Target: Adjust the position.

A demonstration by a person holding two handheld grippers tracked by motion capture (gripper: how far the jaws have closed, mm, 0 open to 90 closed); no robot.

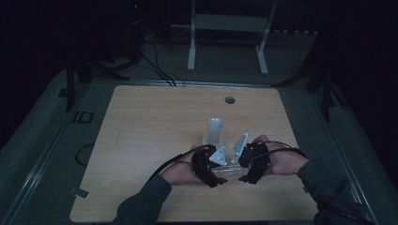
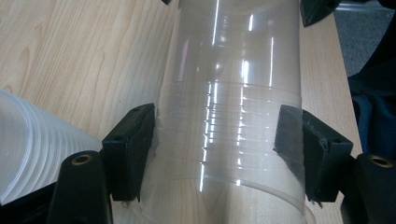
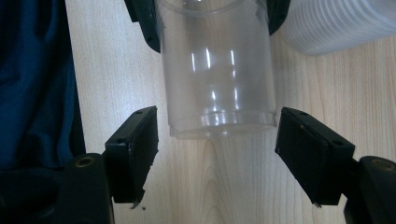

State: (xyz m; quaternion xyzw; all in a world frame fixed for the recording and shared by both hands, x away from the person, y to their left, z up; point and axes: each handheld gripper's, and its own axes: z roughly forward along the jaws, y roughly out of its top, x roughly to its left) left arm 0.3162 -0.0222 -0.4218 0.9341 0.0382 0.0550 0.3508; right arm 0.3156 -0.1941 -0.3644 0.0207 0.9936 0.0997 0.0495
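A clear plastic cup [image 1: 228, 171] lies on its side just above the wooden table [image 1: 141, 122], between my two grippers, which face each other. My left gripper [image 1: 218, 176] is shut on it; in the left gripper view both pads [image 2: 133, 149] press on the cup's ribbed wall [image 2: 229, 116] near its rim. My right gripper [image 1: 243, 177] stands open around the cup's base end [image 3: 219, 93], with a gap on the left side between pad [image 3: 135, 154] and cup. A stack of clear cups [image 1: 214, 131] stands upright just beyond the grippers.
The cup stack [image 2: 28, 149] lies close beside the left jaw, and appears as the cup stack [image 3: 336, 23] in the right gripper view. A cable hole [image 1: 229, 100] sits at the table's far side. A white stand [image 1: 230, 28] and floor cables lie beyond the table.
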